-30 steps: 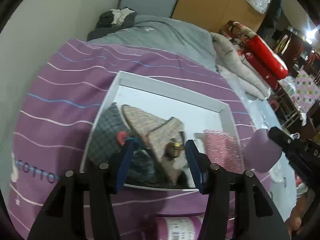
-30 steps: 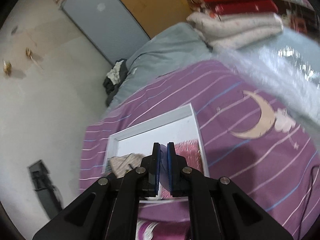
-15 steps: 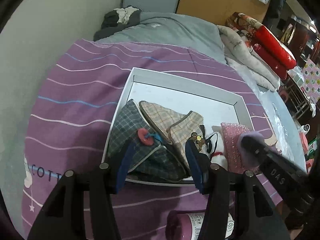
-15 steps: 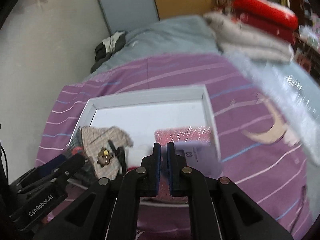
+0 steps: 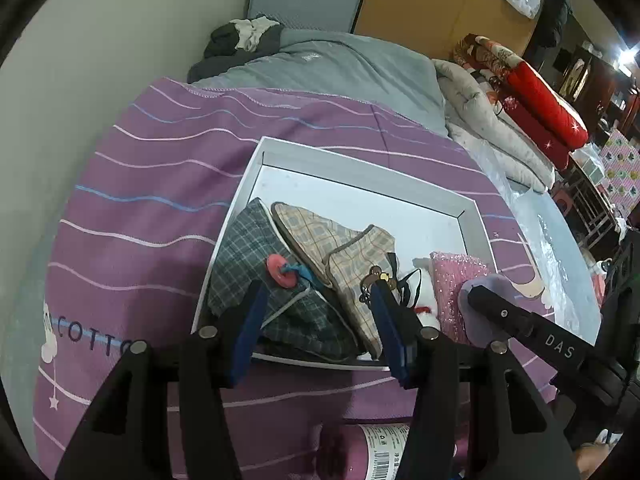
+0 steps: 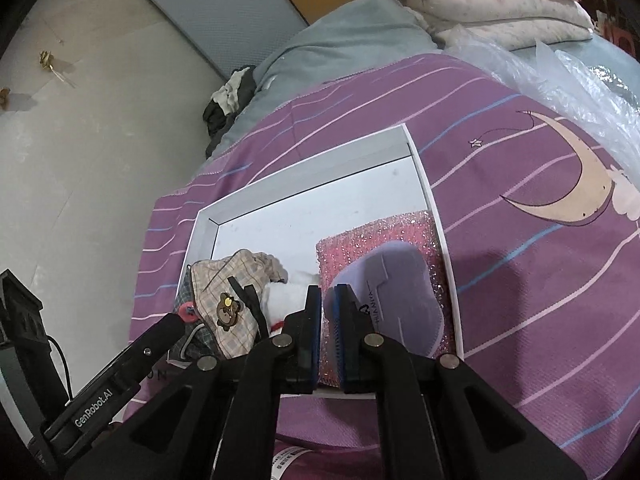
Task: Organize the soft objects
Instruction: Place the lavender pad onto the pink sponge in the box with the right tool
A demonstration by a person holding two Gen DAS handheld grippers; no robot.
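Right tongs: the right gripper (image 6: 328, 300) has its two blue-padded black fingers drawn together on the edge of a lilac insole (image 6: 394, 300), a thin, smooth foam piece with a rounded toe and stamped lettering. From the left wrist camera the right gripper (image 5: 474, 294) comes in at the right edge with the insole (image 5: 480, 308) at its tip.
Left tongs: the left gripper (image 5: 318, 308) has its fingers standing apart with nothing pressed between them, held over the near end of the tray.
Insole's place: low over the tray's right side, above the pink sponge; whether it touches the sponge I cannot tell.
Pink sponge: one (image 6: 380, 236), a flat rectangle with a glittery, scratchy-looking weave, lying against the tray's right wall.
Plaid slippers: two; a beige checked one (image 5: 340, 248) with grey trim and a small bear charm, leaning over a dark grey-green checked one (image 5: 248, 256) with a red round button.
White plush: one small fluffy piece (image 6: 288, 294) between the slippers and the sponge, mostly hidden.
Tray: one shallow white rectangular tray (image 5: 360, 176), stiff like card, its far half bare.
Bedding: a purple cover (image 6: 520, 200) with thin wavy white and blue lines and a printed moon; beyond it a grey quilt (image 5: 340, 68), plus folded white and red blankets (image 5: 532, 108) in a stack.
Plastic: crinkled clear sheeting (image 6: 580, 80) at the right.
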